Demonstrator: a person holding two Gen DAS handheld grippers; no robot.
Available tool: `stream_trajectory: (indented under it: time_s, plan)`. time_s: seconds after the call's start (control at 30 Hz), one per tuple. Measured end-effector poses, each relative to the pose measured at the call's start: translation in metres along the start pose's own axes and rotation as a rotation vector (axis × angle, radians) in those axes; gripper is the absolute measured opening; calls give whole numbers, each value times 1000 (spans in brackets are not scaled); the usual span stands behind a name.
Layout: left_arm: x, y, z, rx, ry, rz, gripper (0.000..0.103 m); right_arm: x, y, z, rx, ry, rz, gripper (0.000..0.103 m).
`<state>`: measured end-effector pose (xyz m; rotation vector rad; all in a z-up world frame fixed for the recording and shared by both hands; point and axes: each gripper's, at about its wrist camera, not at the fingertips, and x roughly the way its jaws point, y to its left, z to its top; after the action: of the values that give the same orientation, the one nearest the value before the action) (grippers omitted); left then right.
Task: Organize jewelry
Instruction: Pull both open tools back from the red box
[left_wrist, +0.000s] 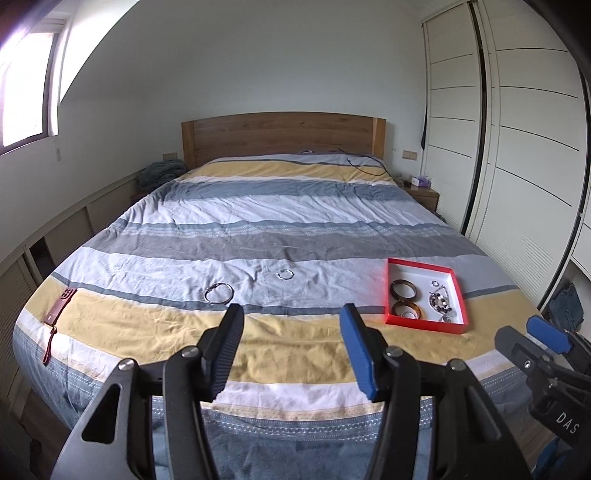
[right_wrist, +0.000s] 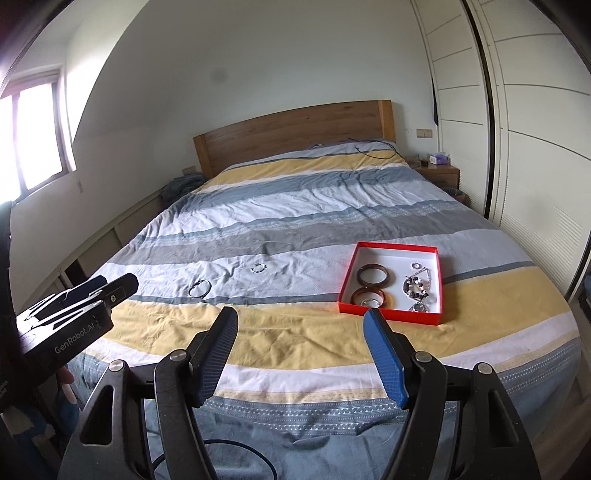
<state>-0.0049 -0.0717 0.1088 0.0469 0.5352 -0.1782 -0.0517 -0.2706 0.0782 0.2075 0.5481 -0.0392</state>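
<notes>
Nearest the cameras, the left gripper (left_wrist: 291, 317) and the right gripper (right_wrist: 301, 319) both hang over the foot of the bed (left_wrist: 258, 206) with jaws spread wide, holding nothing. Beyond them on the striped duvet, the red tray (right_wrist: 384, 316) sits toward the wardrobe side; inside it lie two brown bangles (right_wrist: 373, 275), a beaded bracelet (right_wrist: 415, 286) and a small ring (right_wrist: 416, 264). Left of the tray, apart from it, a thin dark bangle (left_wrist: 219, 292) lies on the duvet, and a silver ring-shaped bracelet (left_wrist: 284, 274) sits between bangle and tray, slightly farther. A red phone case (left_wrist: 61, 304) rests at the bed's left edge. The wooden headboard (left_wrist: 280, 136) stands farthest.
</notes>
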Motion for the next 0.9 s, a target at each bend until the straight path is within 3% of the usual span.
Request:
stream_trajectory:
  time_s: [0.5,0.9]
  plan:
    - [-57,22,-6,-30,-106,30,54,-50,28,-6,-56,-78,2,78]
    - [-86,39,-12,-46,-159,59,54,-67,40,-10,-64,-114,21,79]
